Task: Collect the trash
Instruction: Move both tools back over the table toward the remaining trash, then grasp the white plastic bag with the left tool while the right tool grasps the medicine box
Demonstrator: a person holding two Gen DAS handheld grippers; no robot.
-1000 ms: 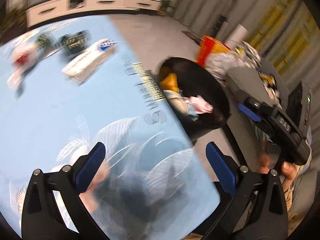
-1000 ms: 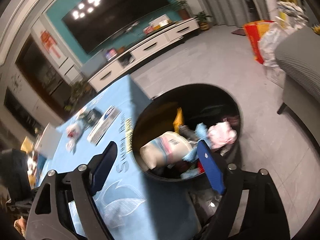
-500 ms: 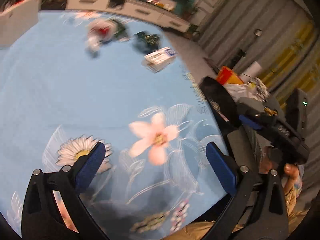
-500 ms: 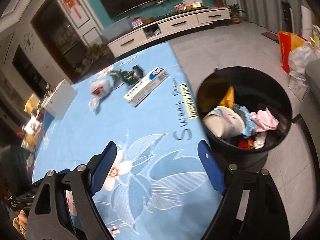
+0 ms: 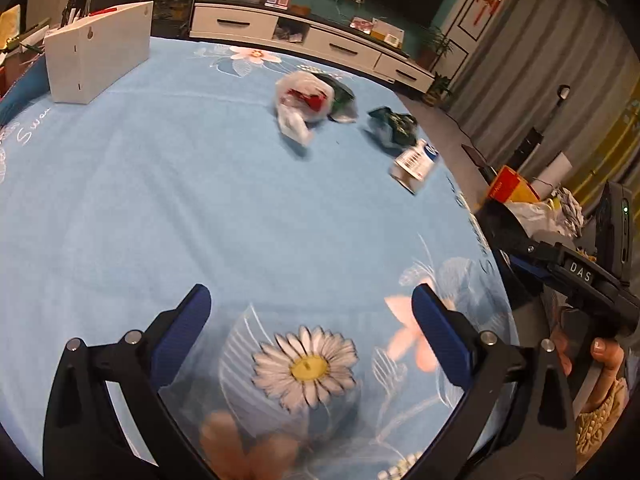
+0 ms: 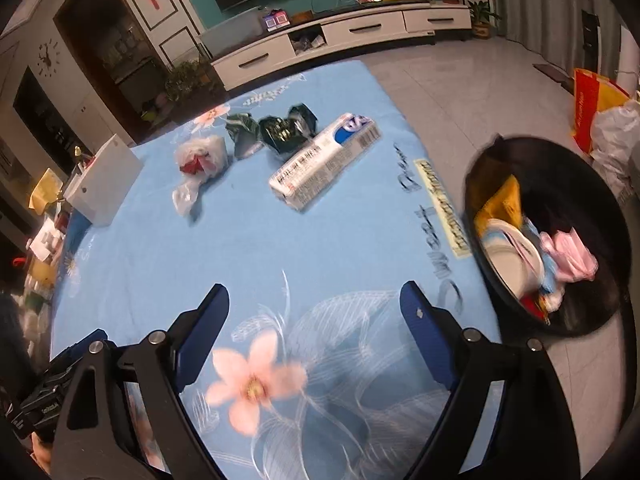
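Four items left on desk (image 6: 168,248) far edge: bag (image 6: 200,158), two wrappers (image 6: 286,128), box (image 6: 324,160). Bin (image 6: 560,208) part-filled. Both tools (image 5: 306,308) (image 6: 314,308) wide open, empty.

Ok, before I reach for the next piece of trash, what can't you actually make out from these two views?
- Trash bin: its far right side is cut off by the right wrist view's edge; the left wrist view barely shows it behind the right tool.
- Dark green wrappers: crumpled, print unreadable in both views.
- Toothpaste box: small text too fine to read.
- Clear plastic bag: the red contents can't be identified.
- Near tablecloth: motion-blurred.
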